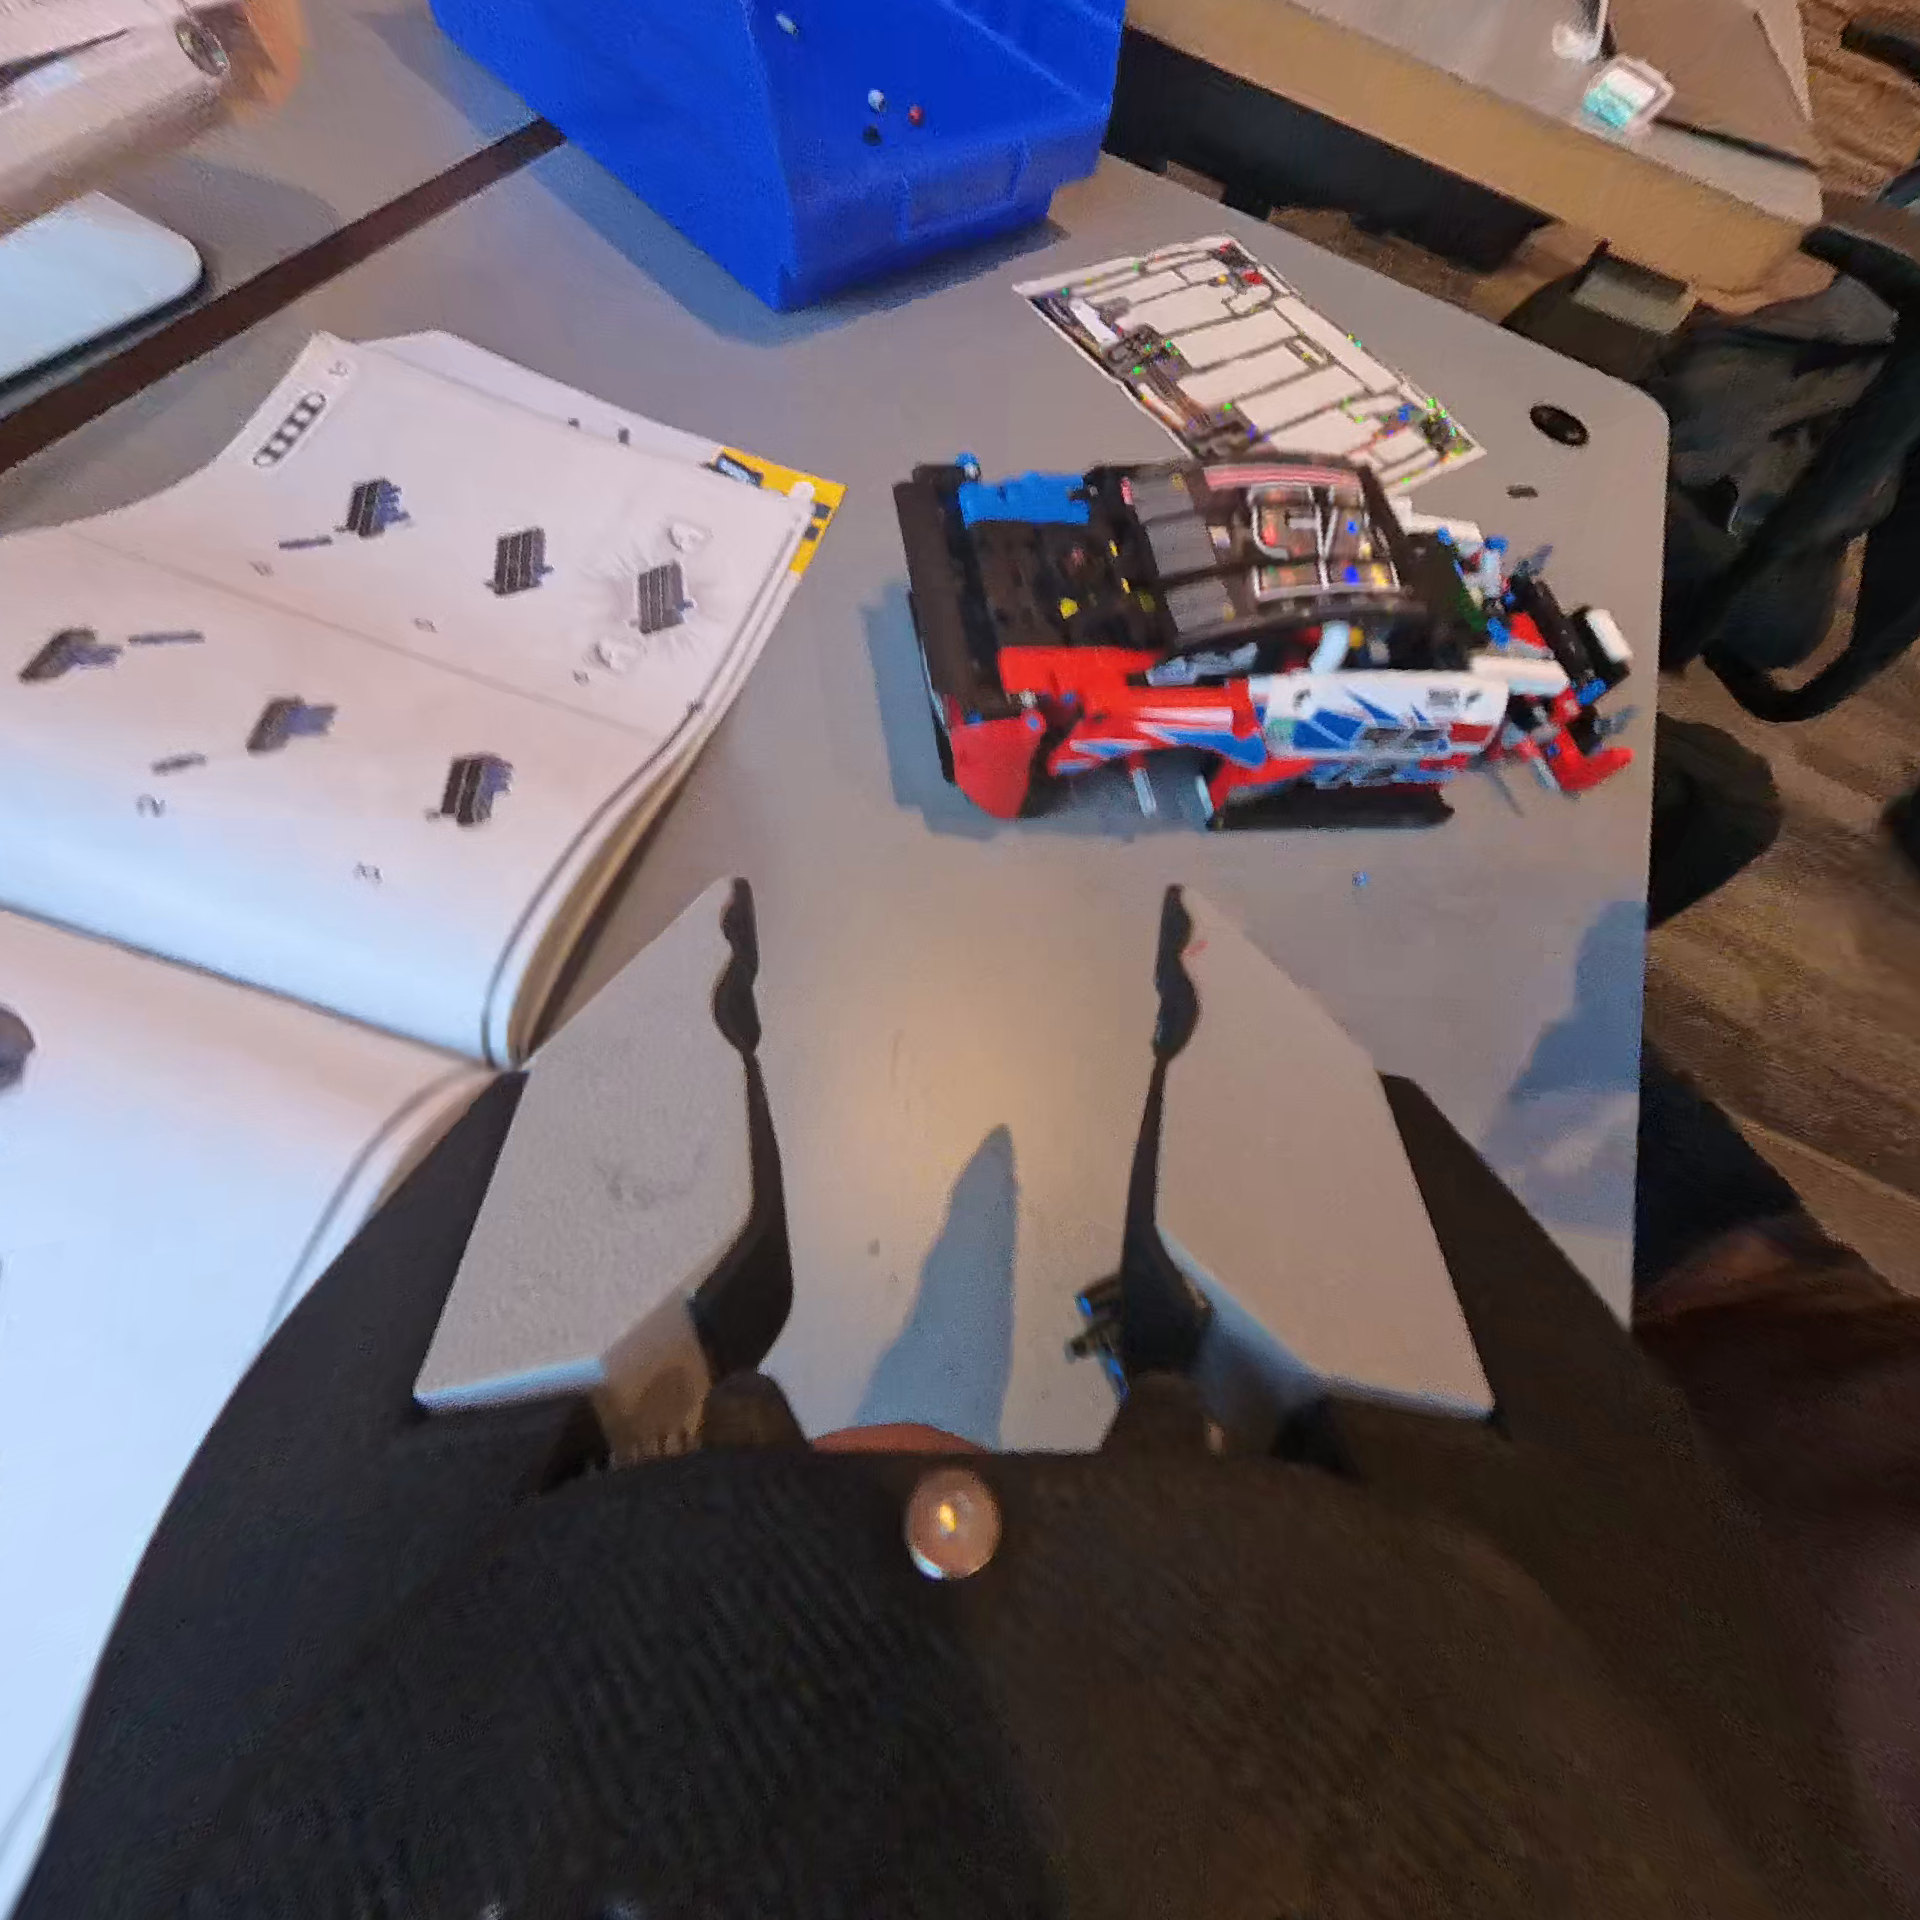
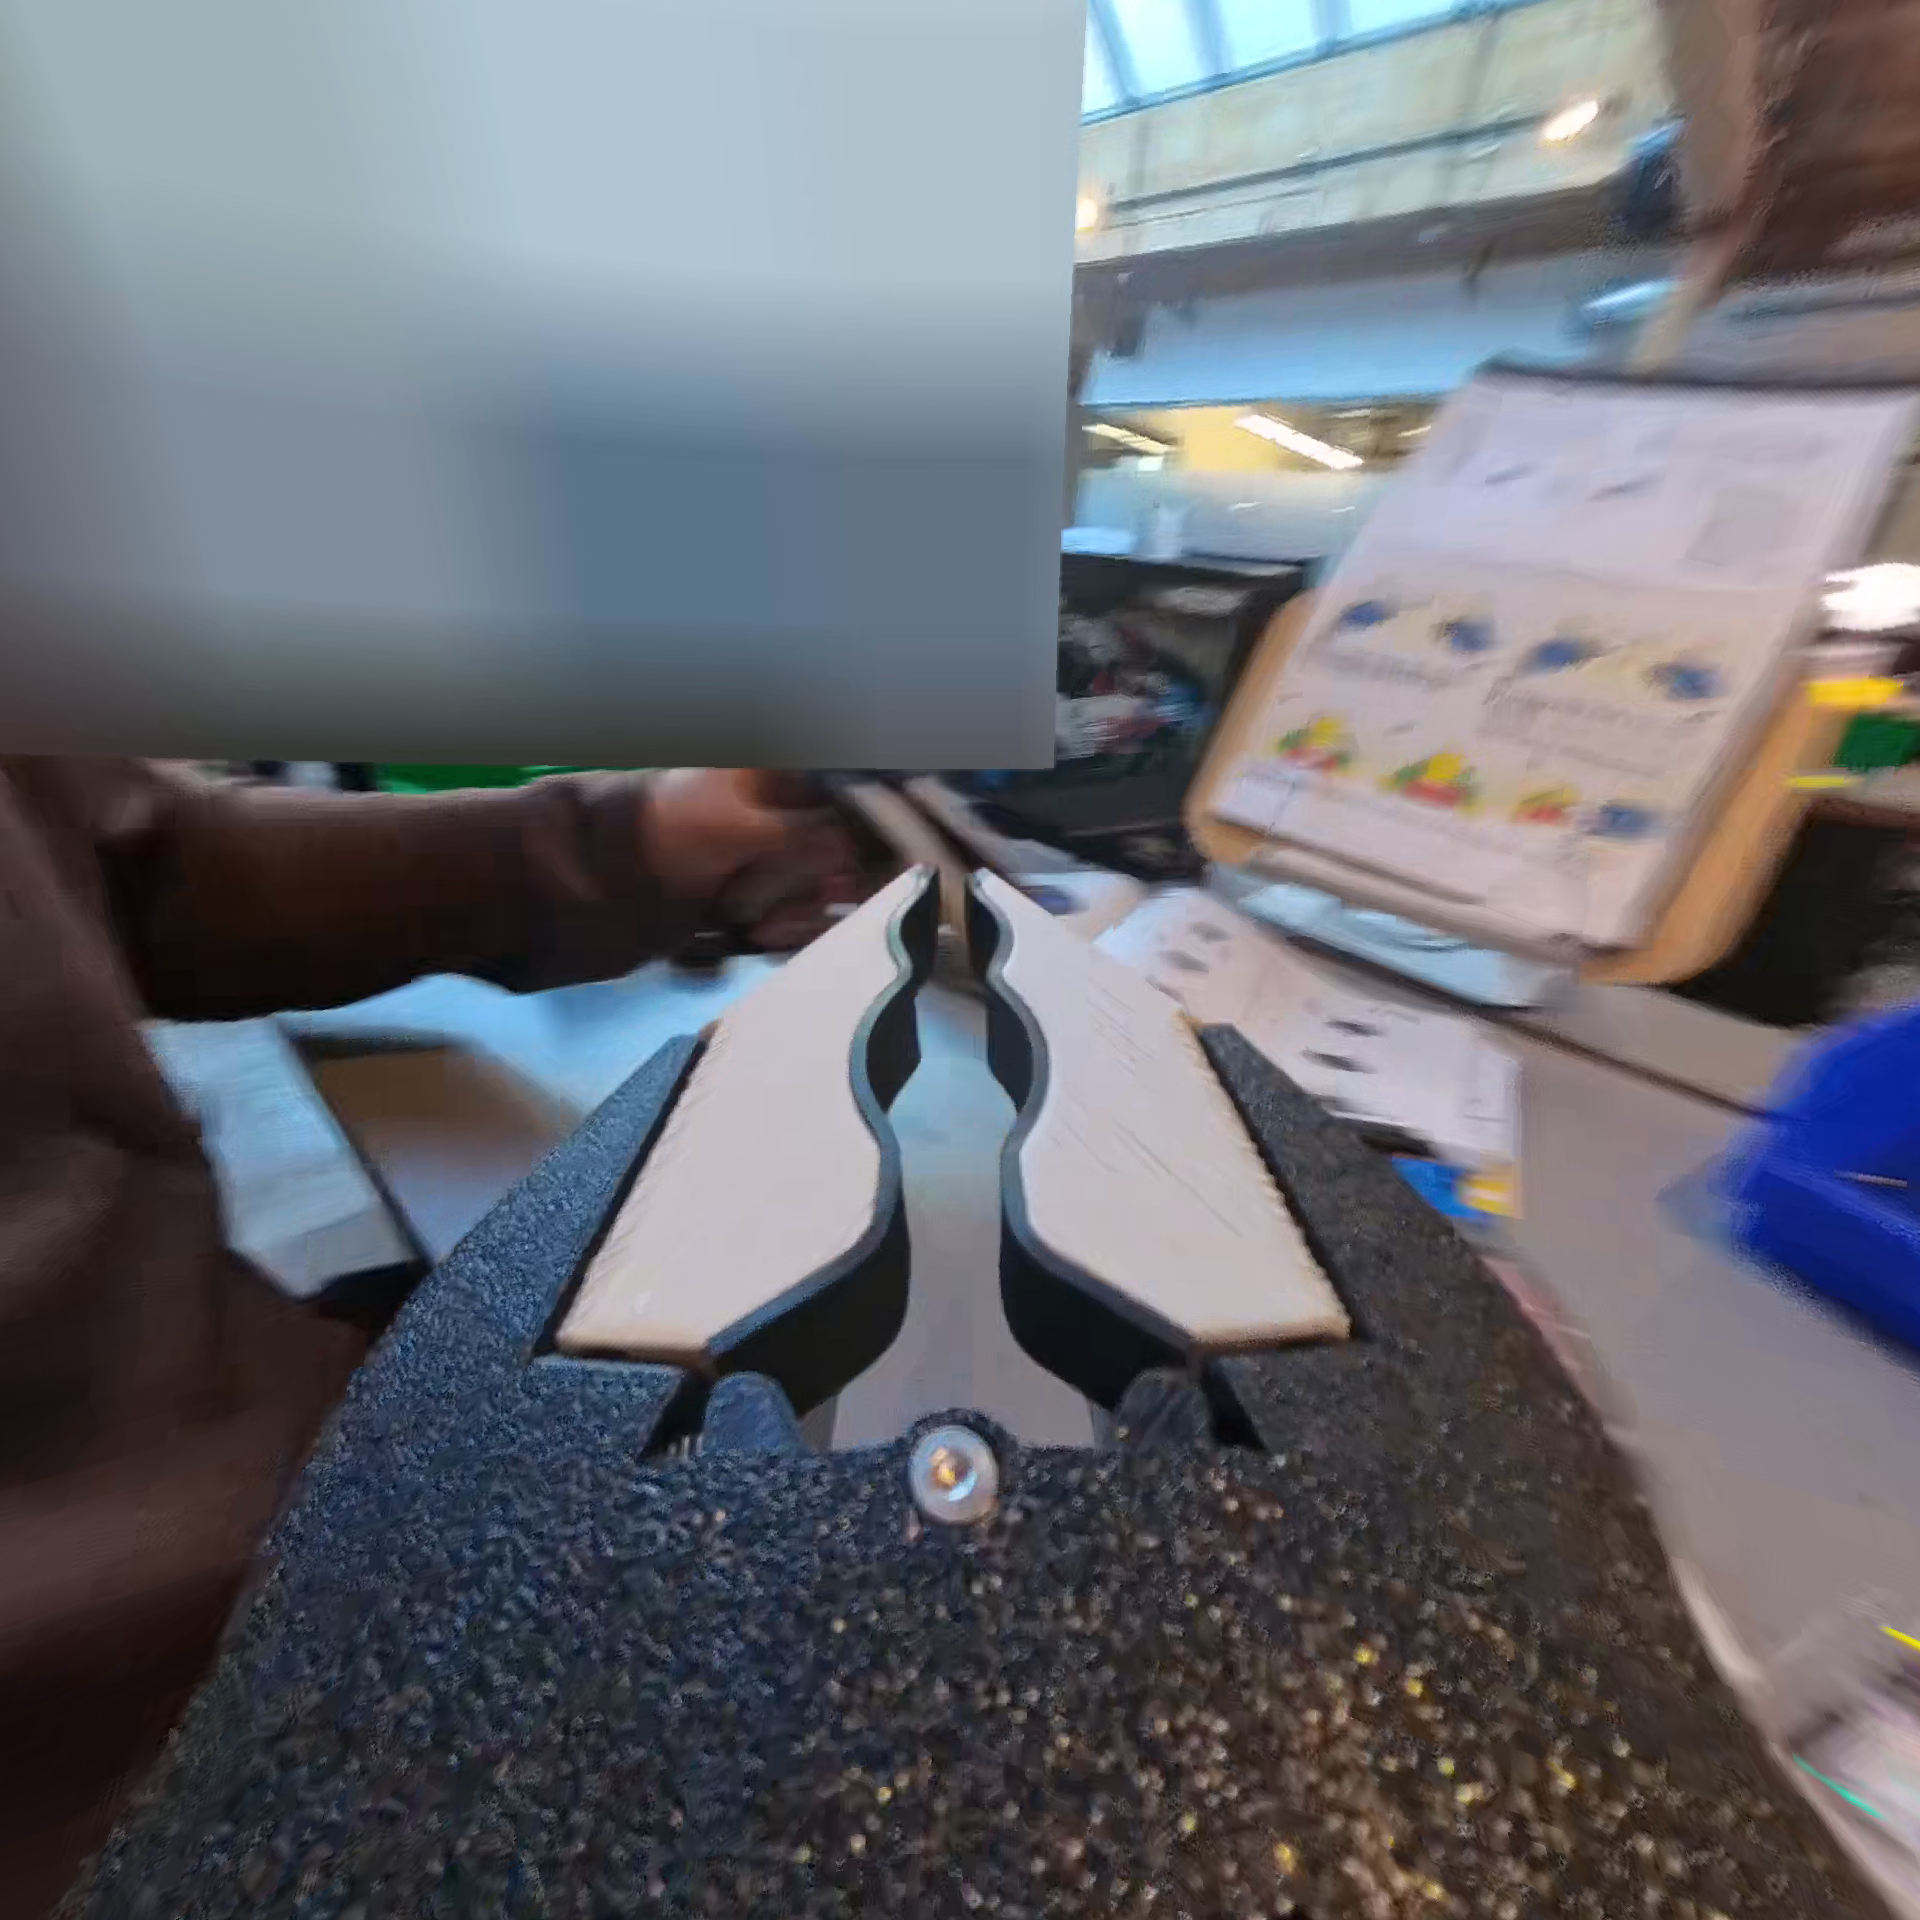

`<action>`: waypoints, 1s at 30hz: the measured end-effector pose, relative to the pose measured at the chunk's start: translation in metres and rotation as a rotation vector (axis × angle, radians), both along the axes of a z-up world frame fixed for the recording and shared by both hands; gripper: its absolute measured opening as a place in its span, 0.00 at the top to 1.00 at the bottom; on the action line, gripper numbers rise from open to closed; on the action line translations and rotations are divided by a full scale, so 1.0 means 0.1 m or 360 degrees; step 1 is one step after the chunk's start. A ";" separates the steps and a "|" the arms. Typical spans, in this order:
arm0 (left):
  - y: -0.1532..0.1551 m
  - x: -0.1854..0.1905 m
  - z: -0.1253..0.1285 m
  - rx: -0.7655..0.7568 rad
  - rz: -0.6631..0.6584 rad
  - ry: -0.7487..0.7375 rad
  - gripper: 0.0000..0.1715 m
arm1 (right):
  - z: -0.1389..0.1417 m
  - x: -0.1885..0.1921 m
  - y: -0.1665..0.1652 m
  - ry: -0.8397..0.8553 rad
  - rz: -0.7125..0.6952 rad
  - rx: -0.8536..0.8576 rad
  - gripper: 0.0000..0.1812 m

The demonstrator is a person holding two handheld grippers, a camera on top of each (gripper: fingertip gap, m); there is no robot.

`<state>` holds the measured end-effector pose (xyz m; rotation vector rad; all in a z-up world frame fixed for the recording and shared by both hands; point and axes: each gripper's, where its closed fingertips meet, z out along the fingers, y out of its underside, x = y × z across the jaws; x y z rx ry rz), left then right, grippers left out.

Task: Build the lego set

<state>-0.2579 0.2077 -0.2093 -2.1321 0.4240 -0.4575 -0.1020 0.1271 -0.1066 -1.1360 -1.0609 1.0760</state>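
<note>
Grey table [image 1: 935,395], left fingers [image 1: 727,1039] spread empty, right fingers [image 2: 904,935] nearly closed

The grey table [image 1: 935,1039] is carrying a partly built red, white and blue lego car [image 1: 1247,644], an open instruction booklet [image 1: 364,675], a sticker sheet [image 1: 1247,353] beyond the car, and a blue bin [image 1: 790,135] at the far edge.

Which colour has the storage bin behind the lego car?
The storage bin is bright blue, clearest in the left wrist view.

Instruction booklet [image 1: 343,665] pages, sticker sheet [image 1: 1247,353], propped poster [image 2: 1538,665] bear print; all blurred, nothing legible.
</note>
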 end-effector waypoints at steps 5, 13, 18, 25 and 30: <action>-0.41 0.12 -0.14 0.0004 0.0019 -0.0080 0.53 | -0.12 1.48 1.36 -0.0344 -0.0828 -0.0230 0.81; -0.54 0.88 -0.25 -0.0098 -0.0190 -0.0131 0.53 | -1.56 1.92 2.41 -0.1260 -0.0684 -0.0615 0.80; -0.55 1.39 -0.27 -0.0165 -0.0345 -0.0164 0.51 | -1.98 1.86 2.57 -0.1575 -0.0653 -0.0627 0.85; -0.60 1.76 -0.50 -0.0215 -0.0444 -0.0131 0.53 | -1.60 1.98 2.36 -0.1284 -0.0605 -0.0492 0.82; -0.53 1.90 -0.57 -0.0204 -0.0464 -0.0023 0.55 | -1.68 2.43 2.19 -0.1342 -0.0548 -0.0491 0.93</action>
